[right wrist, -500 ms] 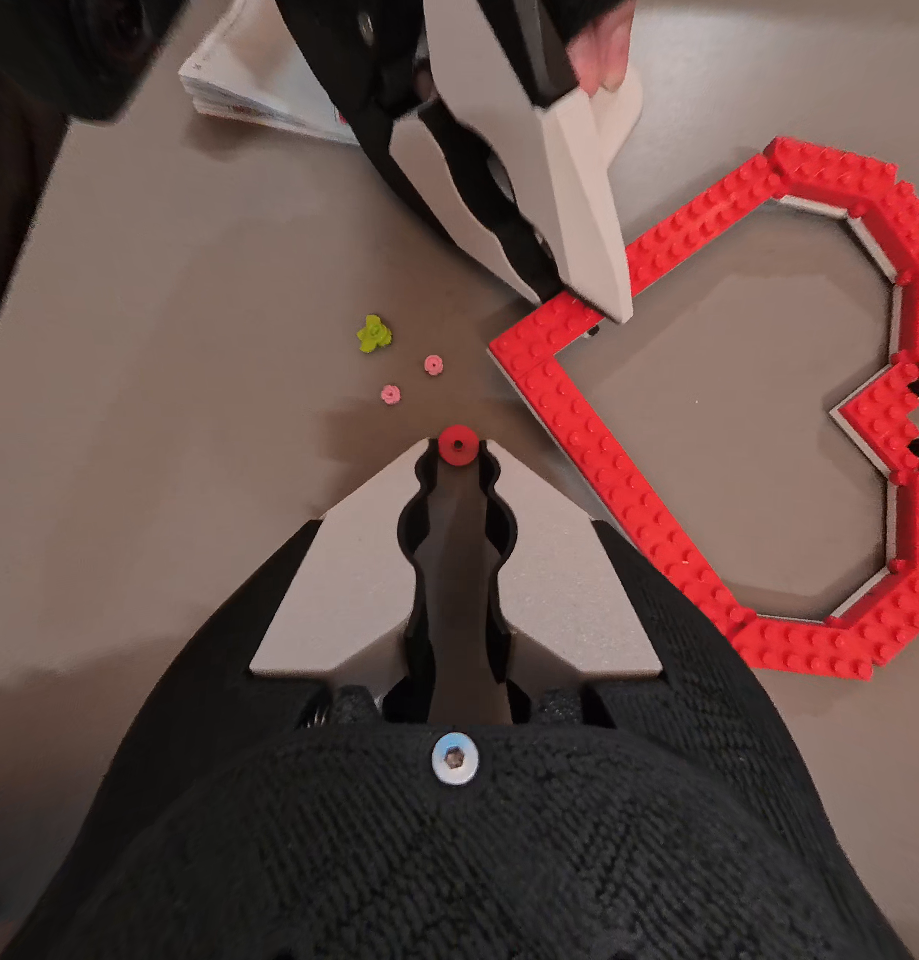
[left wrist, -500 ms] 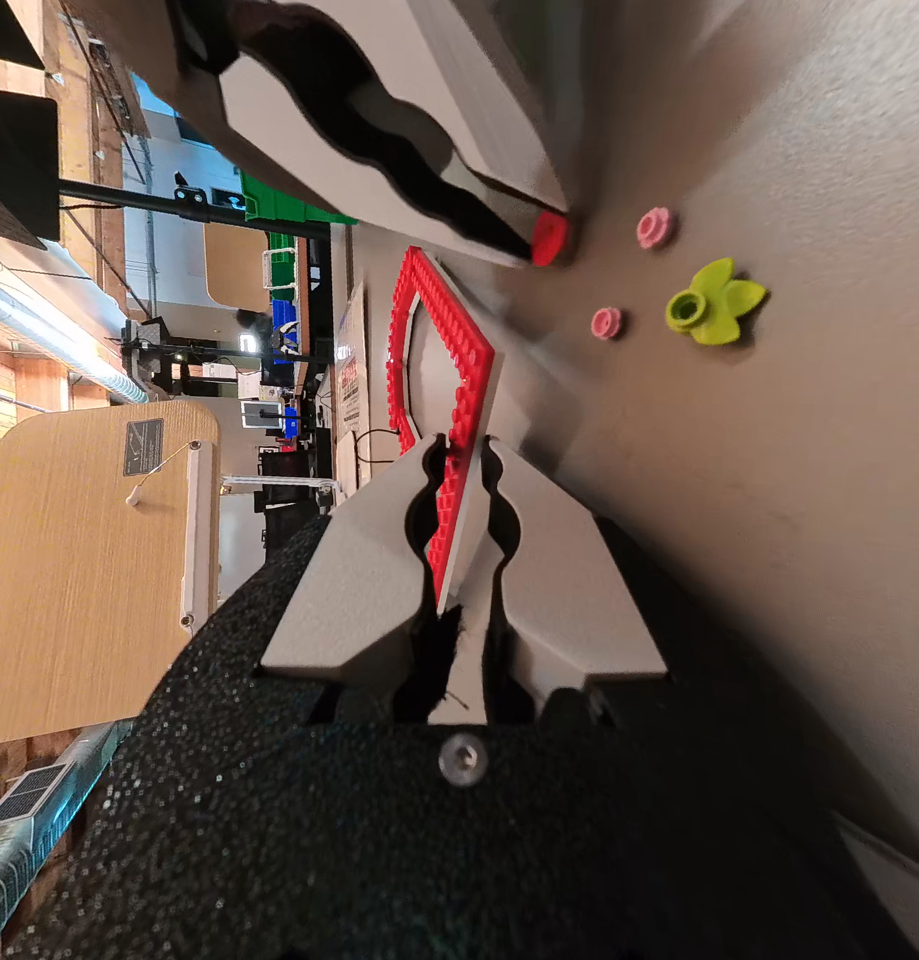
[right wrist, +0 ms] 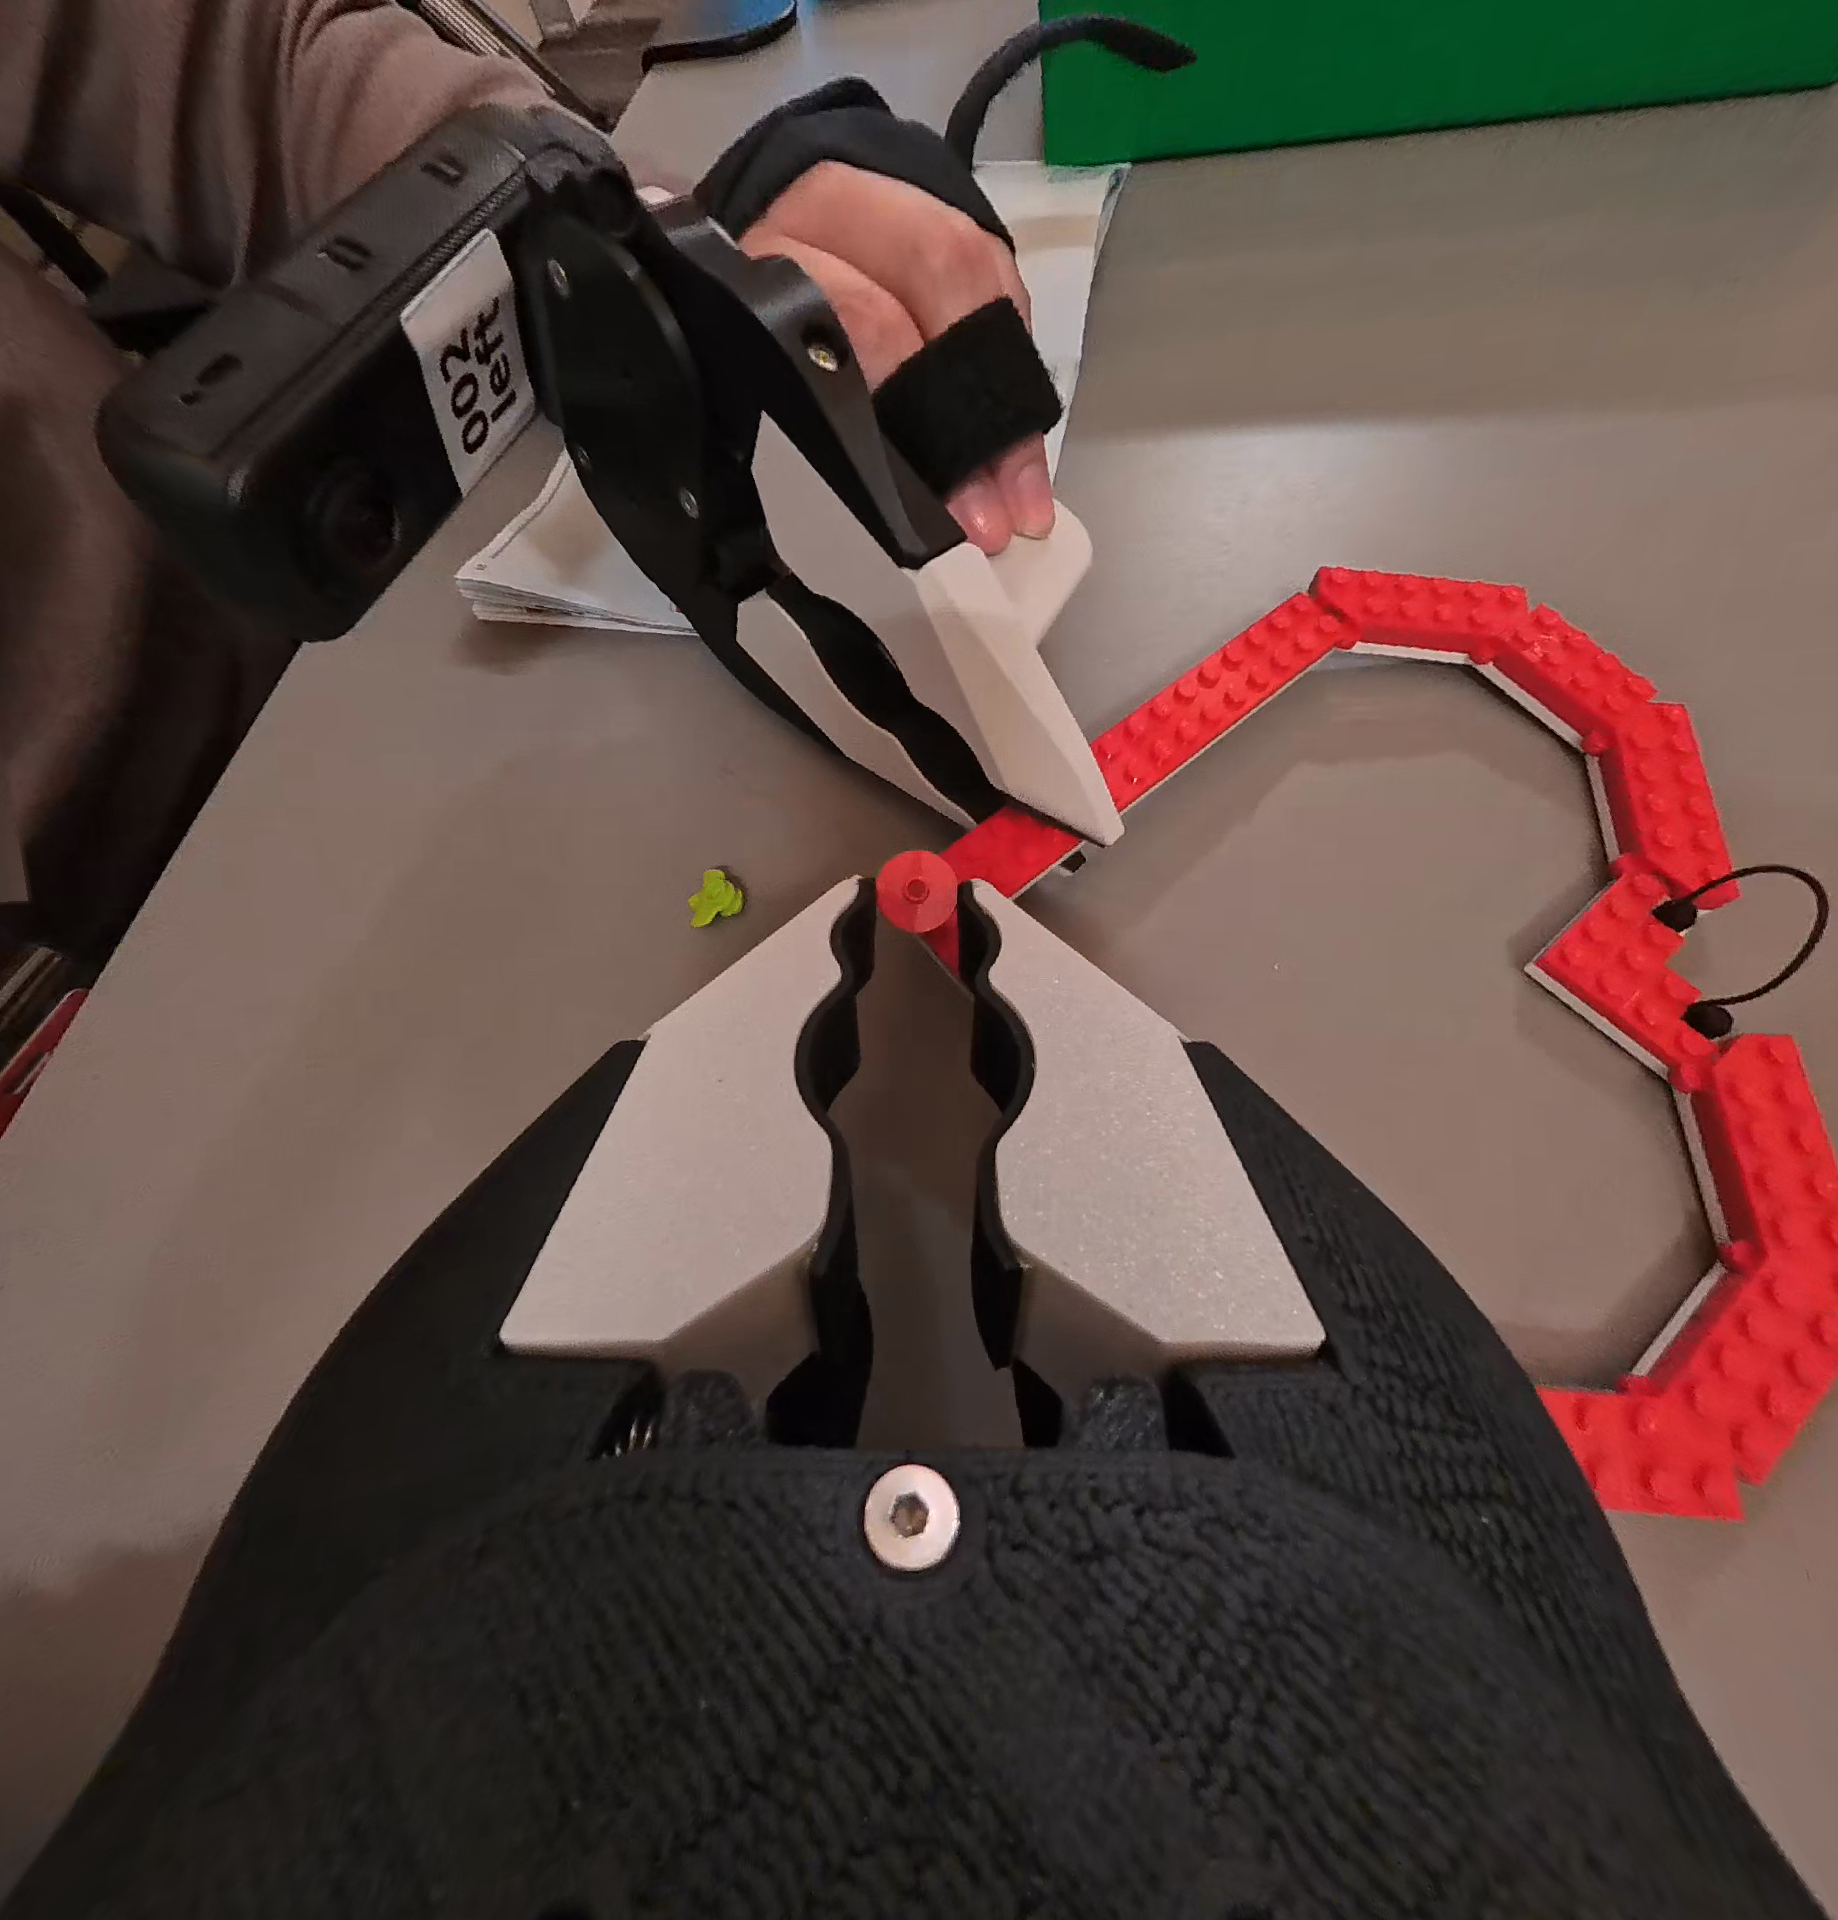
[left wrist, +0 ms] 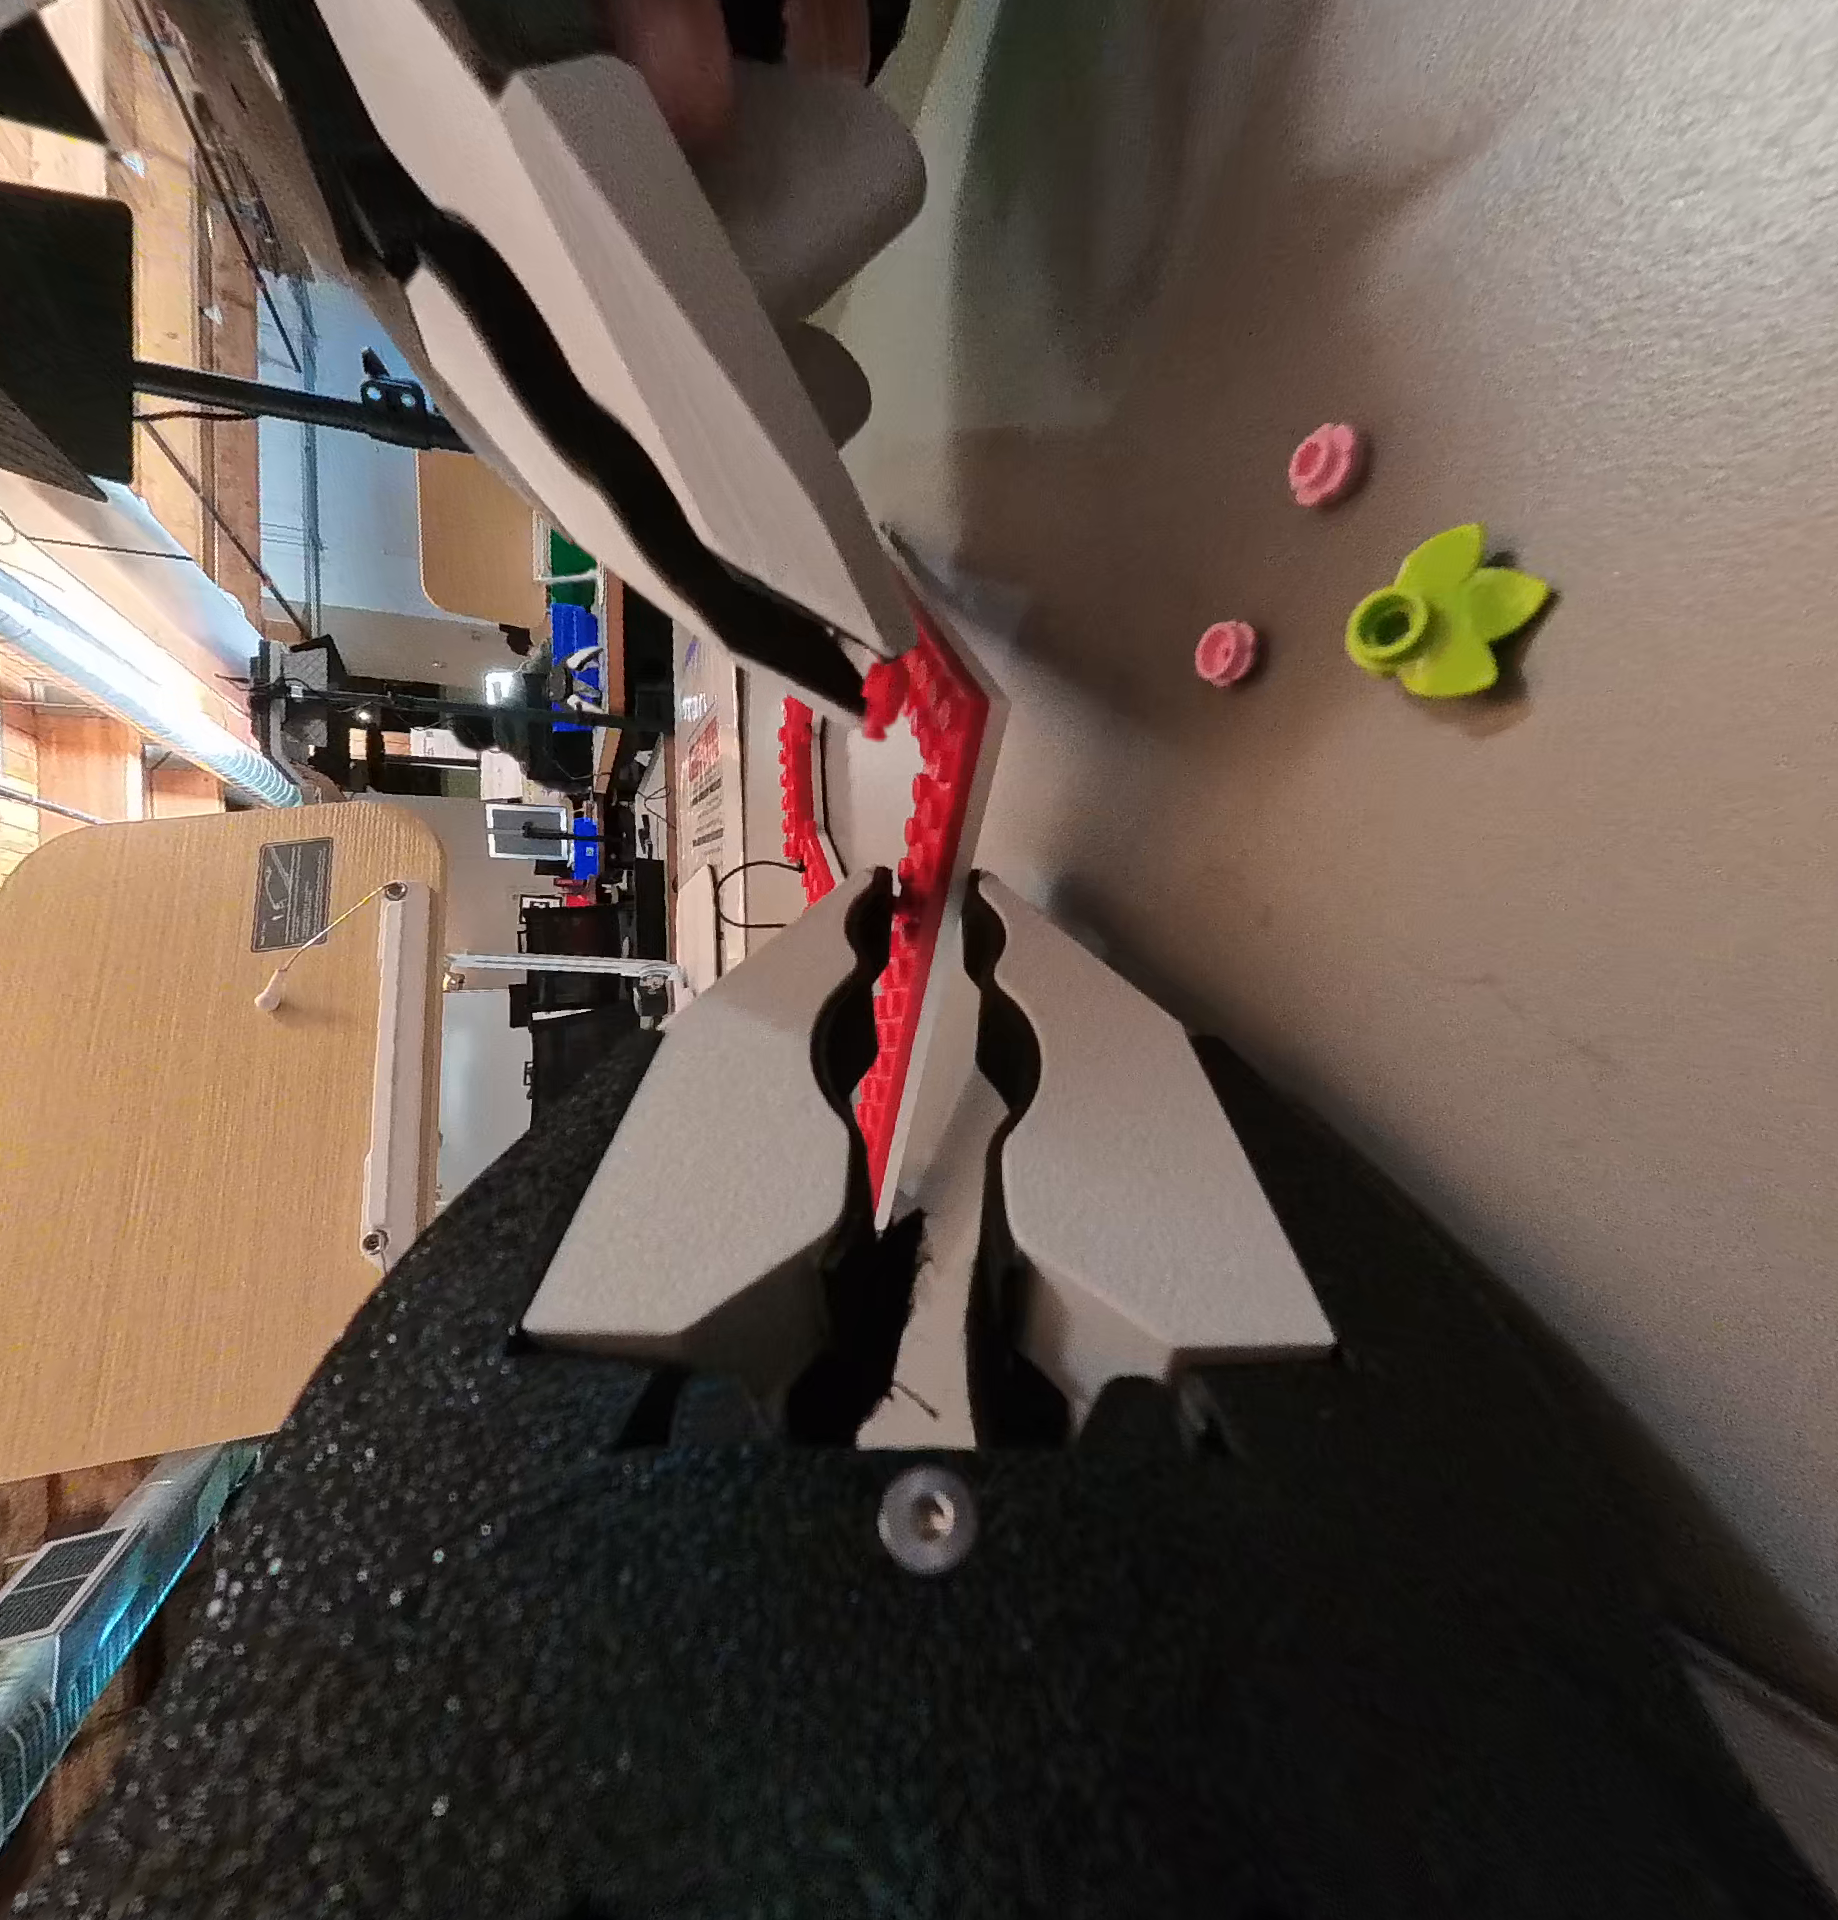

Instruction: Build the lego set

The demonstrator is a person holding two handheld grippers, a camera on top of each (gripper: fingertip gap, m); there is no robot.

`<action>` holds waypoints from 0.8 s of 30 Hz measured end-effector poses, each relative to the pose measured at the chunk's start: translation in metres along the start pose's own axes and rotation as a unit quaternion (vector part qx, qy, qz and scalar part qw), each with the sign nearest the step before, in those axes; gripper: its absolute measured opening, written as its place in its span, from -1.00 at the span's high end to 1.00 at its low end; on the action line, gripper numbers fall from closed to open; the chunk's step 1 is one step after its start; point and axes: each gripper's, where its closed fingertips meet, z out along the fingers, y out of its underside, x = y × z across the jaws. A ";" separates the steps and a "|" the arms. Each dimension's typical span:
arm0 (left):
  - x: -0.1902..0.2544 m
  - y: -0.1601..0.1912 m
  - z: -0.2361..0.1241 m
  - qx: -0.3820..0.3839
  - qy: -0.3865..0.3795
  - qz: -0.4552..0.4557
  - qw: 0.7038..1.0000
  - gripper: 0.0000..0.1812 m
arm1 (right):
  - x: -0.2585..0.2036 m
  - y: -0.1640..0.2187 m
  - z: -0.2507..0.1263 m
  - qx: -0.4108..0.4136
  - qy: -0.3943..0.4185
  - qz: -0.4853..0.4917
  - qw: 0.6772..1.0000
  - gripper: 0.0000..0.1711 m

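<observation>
A red heart-shaped lego frame [right wrist: 1663, 790] lies on the grey table. My left gripper [left wrist: 925, 878] is shut on the frame's edge [left wrist: 941, 769] near its pointed corner; it also shows in the right wrist view [right wrist: 1050, 821]. My right gripper [right wrist: 915, 896] is shut on a small red round piece [right wrist: 915, 891] and holds it at that corner, right in front of the left gripper's tips. In the left wrist view the right gripper [left wrist: 873, 681] holds the round piece [left wrist: 881, 698] against the frame's studs. I cannot tell if it is pressed on.
Two pink round pieces [left wrist: 1327, 464] [left wrist: 1227, 652] and a lime green leaf piece [left wrist: 1434, 623] lie loose on the table left of the frame. The leaf also shows in the right wrist view [right wrist: 715, 898]. A booklet [right wrist: 541, 582] and a green box [right wrist: 1414, 73] are at the back. Spacing between my two grippers at the tips: around 4 centimeters.
My right gripper has carried the red round piece from the table near the pink pieces over to the frame's corner. The left gripper still clamps the frame.
</observation>
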 end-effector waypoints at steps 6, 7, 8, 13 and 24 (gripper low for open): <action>0.000 0.000 0.000 0.000 0.000 0.005 1.000 0.88 | 0.001 0.002 0.002 -0.030 -0.004 -0.012 0.999 0.84; 0.000 0.000 0.000 -0.001 0.000 0.006 1.000 0.88 | 0.001 0.004 0.003 -0.040 -0.004 -0.017 0.999 0.84; 0.000 0.000 0.000 -0.001 0.000 0.008 1.000 0.88 | 0.000 0.005 0.004 -0.050 -0.006 -0.022 0.998 0.84; 0.001 0.001 0.000 0.000 0.000 0.018 1.000 0.89 | 0.001 0.008 0.005 -0.093 -0.011 -0.048 0.994 0.84; 0.005 0.002 0.000 0.000 0.010 0.022 1.000 0.88 | 0.001 0.010 0.011 -0.144 -0.055 -0.087 0.984 0.84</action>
